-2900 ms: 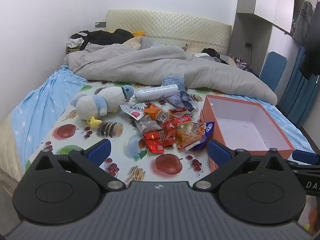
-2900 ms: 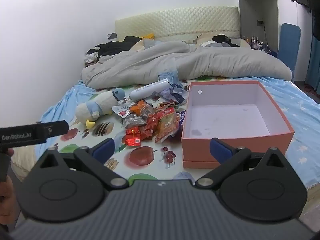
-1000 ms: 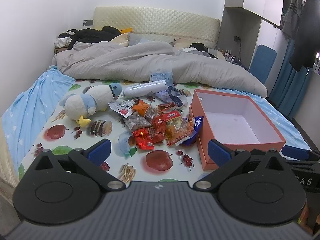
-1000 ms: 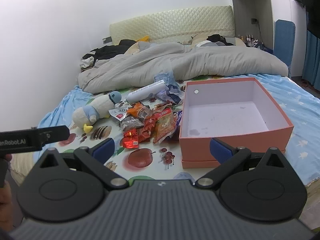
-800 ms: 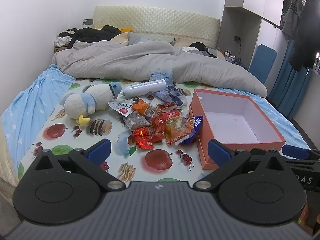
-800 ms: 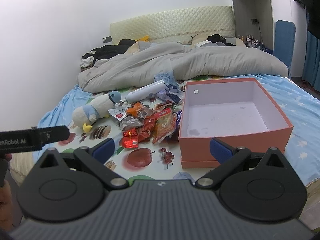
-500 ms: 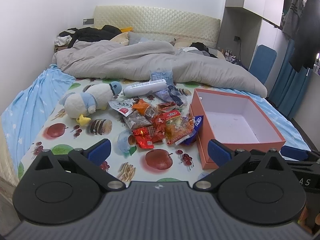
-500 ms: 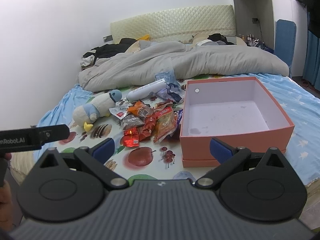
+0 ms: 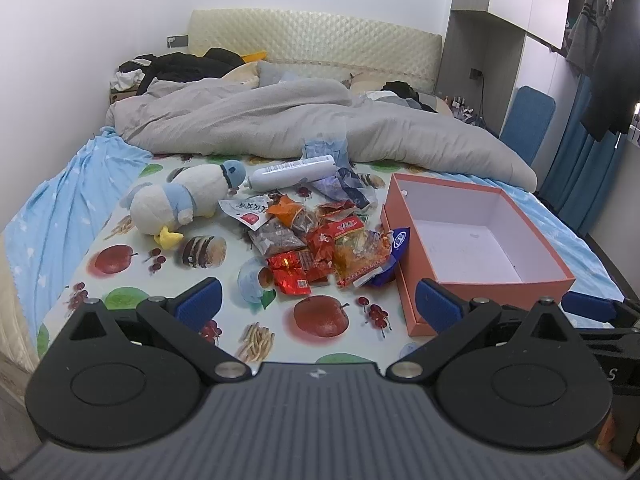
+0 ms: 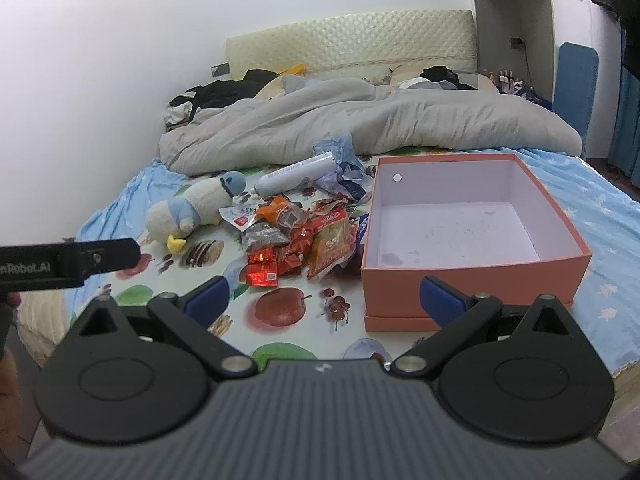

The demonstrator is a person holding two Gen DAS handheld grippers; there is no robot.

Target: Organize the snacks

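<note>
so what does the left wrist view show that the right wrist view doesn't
Only the left wrist view shows the dark clothes hanging on a rail at upper right, and the right gripper's blue fingertip poking in at the lower right edge.

Only the right wrist view shows the left gripper's black body with white lettering at the left edge, and the near front wall of the orange box.

Both show the empty orange box, the pile of snack packets, the plush duck, the white bottle and the grey duvet. Both grippers are open and empty.
</note>
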